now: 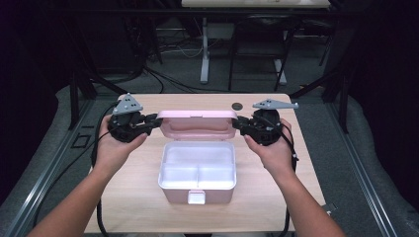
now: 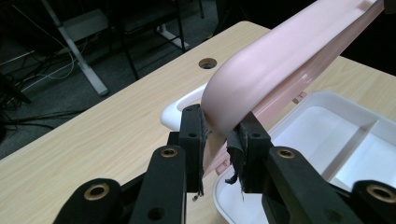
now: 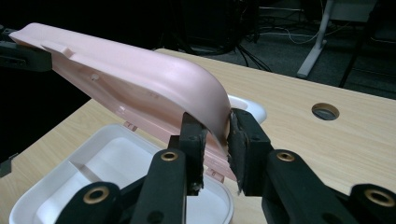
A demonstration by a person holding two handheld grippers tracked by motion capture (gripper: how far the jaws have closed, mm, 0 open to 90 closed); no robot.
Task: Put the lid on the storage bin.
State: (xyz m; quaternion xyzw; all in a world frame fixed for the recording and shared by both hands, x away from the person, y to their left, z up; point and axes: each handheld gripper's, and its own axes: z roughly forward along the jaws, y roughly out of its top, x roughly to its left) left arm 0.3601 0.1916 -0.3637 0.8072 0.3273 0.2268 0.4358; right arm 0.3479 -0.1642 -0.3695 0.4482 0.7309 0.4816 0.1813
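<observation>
A pink lunch box (image 1: 197, 195) with a white divided inner tray (image 1: 197, 165) sits mid-table. Its pink lid (image 1: 196, 123) stands raised at the back, tilted over the tray. My left gripper (image 1: 153, 121) is shut on the lid's left corner; in the left gripper view the jaws pinch the rounded lid edge (image 2: 261, 70), gripper (image 2: 219, 140). My right gripper (image 1: 239, 123) is shut on the lid's right corner; in the right gripper view the lid (image 3: 140, 79) runs off to the left from my right gripper (image 3: 217, 140), above the tray (image 3: 112, 168).
The wooden table (image 1: 133, 197) has a round cable hole (image 1: 237, 105) behind the lid. A white latch tab (image 1: 196, 198) sits on the box's front. Beyond the table's far edge stand dark desk legs and cables on a grey floor.
</observation>
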